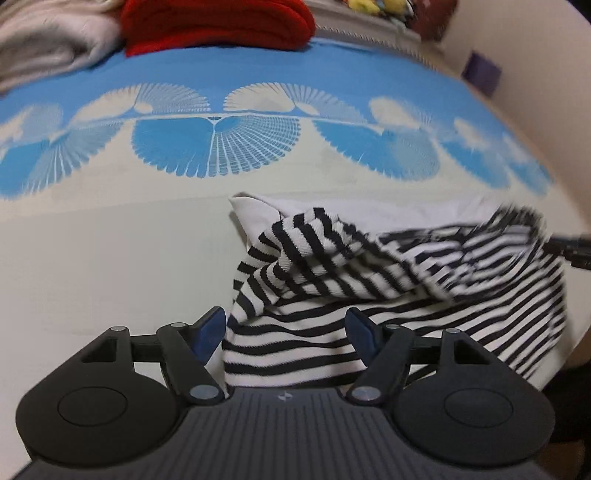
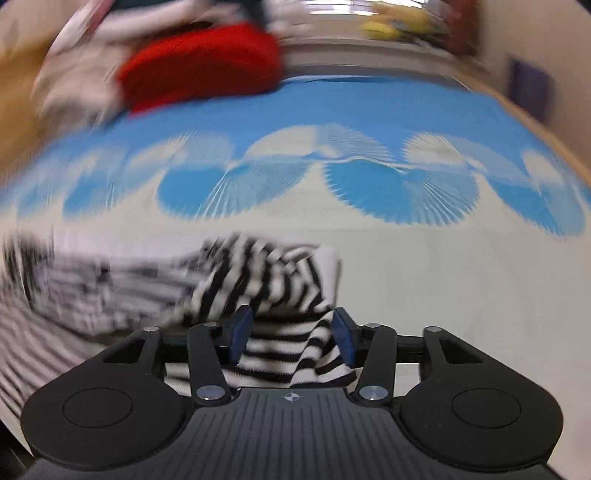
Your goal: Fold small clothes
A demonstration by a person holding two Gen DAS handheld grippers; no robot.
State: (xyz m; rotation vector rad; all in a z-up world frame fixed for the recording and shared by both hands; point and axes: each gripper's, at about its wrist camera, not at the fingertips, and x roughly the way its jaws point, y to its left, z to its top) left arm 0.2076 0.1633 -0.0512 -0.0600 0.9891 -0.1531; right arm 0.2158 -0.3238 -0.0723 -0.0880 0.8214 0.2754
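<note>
Blue-patterned bedsheet [image 1: 110, 236] bears striped garment [image 1: 332, 280]; both hand-held grippers [image 1: 286, 334] [image 2: 291, 334] gape, unclamped.

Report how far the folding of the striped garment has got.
Done: one part of the striped garment is already flapped over itself on the bedspread. In hand: nothing gripped; left gripper and right gripper stand open, cloth loose between them. Left: it lies rumpled, needing smoothing and further folds.

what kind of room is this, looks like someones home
Most likely a bedroom: the striped garment lies on a blue-and-white patterned bedsheet, folded red clothing and pale clothing are piled at its far edge, and soft toys sit behind.
</note>
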